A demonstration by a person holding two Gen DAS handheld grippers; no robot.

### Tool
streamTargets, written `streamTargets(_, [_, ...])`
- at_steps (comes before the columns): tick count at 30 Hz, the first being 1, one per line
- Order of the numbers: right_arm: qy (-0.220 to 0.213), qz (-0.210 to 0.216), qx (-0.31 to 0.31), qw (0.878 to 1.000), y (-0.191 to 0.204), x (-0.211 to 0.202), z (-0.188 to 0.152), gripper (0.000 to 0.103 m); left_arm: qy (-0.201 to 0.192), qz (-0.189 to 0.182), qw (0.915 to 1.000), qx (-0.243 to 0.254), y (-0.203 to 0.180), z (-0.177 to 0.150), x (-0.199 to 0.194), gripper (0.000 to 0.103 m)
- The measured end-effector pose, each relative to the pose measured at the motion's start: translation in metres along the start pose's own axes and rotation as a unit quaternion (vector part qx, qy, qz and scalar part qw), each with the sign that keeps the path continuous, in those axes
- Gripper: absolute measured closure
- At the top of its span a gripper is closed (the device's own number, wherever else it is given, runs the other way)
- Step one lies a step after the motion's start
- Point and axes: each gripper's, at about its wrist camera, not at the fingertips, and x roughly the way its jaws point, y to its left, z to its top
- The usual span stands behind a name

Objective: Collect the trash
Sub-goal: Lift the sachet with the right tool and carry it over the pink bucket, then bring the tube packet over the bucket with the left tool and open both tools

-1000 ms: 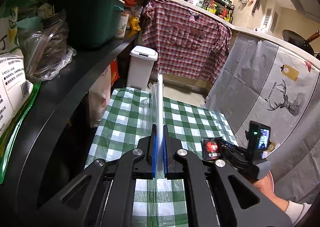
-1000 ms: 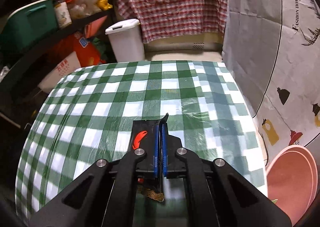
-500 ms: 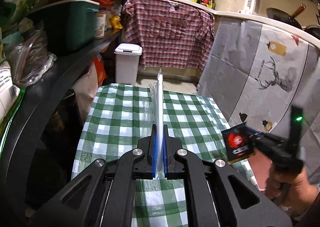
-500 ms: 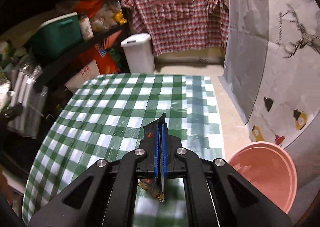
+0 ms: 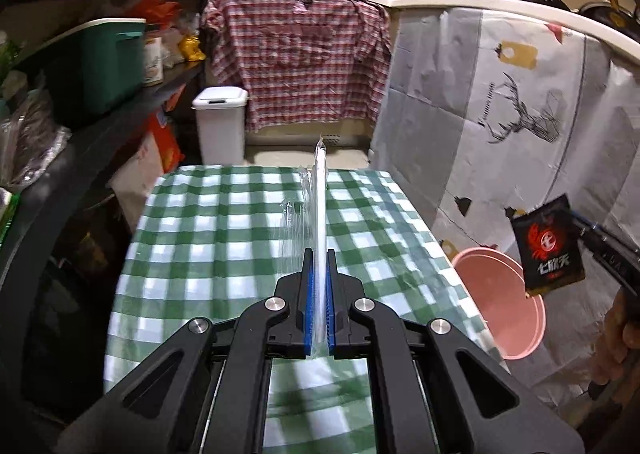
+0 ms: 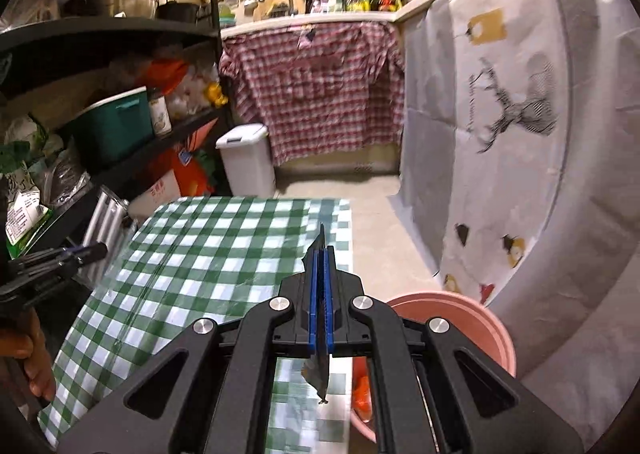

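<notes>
Nearest, two grippers, one piece of trash each. The left gripper (image 5: 318, 286) has its fingers clamped on a clear plastic wrapper (image 5: 316, 209), seen edge-on above the green checked tabletop (image 5: 224, 238). The right gripper (image 6: 320, 286) pinches a black sachet (image 5: 548, 246); its lower edge is hidden. Beyond stand one pink bucket (image 6: 472, 314), partly cut off, and one white bin (image 5: 220, 125).

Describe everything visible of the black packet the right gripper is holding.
The black packet is a small flat sachet, glossy like foil or plastic, printed with a red crab-like emblem and red characters. In the left wrist view it faces the camera, slightly tilted, in the air over the pink basin beside the table. The right gripper is shut on it; there it shows edge-on, a corner poking past the fingertips, a crumpled gold-edged end hanging below. Nothing else touches it.
</notes>
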Motion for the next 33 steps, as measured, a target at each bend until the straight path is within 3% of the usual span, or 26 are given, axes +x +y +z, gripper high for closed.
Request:
streamTargets(16, [0.013, -0.05, 0.023, 0.998, -0.075, -0.007, -0.026, 0.1, 0.022, -0.056, 0.9968, 0.052, -0.11, -0.011, 0.026, 0.098])
streamTargets(33, [0.031, -0.083, 0.063, 0.994, -0.131, 0.013, -0.04, 0.1, 0.056, -0.094, 0.9921, 0.062, -0.182, -0.021, 0.072, 0.098])
